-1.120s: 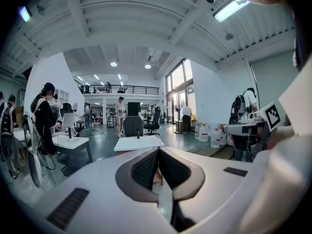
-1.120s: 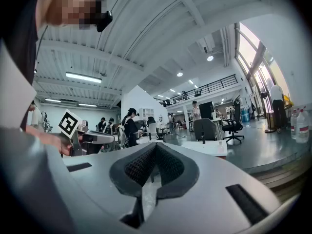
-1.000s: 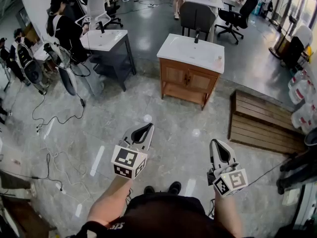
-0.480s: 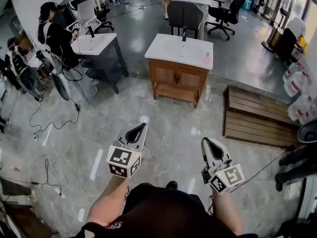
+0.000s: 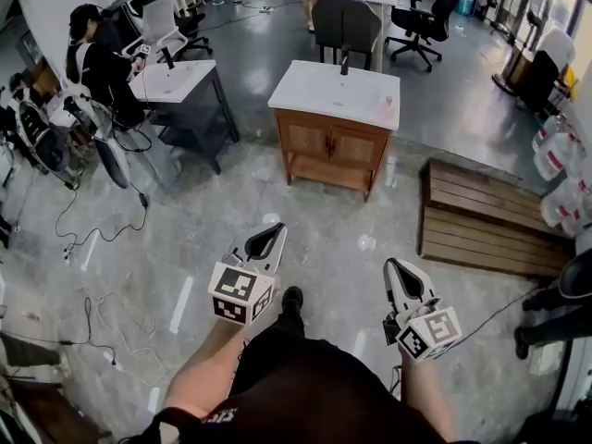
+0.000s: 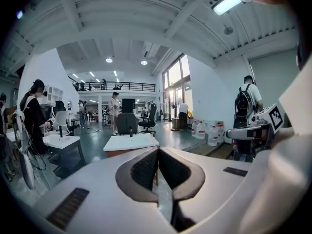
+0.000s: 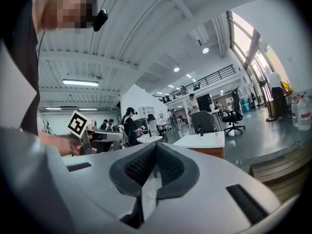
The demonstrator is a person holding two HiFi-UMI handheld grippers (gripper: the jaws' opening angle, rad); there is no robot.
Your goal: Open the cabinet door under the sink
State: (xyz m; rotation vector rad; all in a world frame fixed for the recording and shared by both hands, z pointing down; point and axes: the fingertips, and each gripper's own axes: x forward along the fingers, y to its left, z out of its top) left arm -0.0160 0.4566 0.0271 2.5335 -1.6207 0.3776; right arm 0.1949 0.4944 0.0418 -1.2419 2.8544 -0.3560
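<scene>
The wooden sink cabinet (image 5: pixel 331 148) with a white basin top (image 5: pixel 335 93) stands across the floor in the head view, its two doors closed. My left gripper (image 5: pixel 276 230) and right gripper (image 5: pixel 392 265) are held out in front of me, well short of the cabinet, both shut and empty. In the left gripper view the left gripper (image 6: pixel 158 150) has its pads together, and the basin top (image 6: pixel 130 142) shows just beyond them. In the right gripper view the right gripper (image 7: pixel 156 146) is shut too, with the cabinet (image 7: pixel 210 152) ahead to the right.
A second sink on a dark stand (image 5: pixel 176 80) is at the left with a person (image 5: pixel 97 63) beside it. A wooden slatted platform (image 5: pixel 481 222) lies right of the cabinet. Cables (image 5: pixel 102 234) trail over the floor at left. Water bottles (image 5: pixel 560 160) and office chairs (image 5: pixel 344 26) stand further off.
I have stepped forward, and the room has shifted in the head view. Both grippers have moved ahead with me and stay shut. The cabinet doors are unchanged.
</scene>
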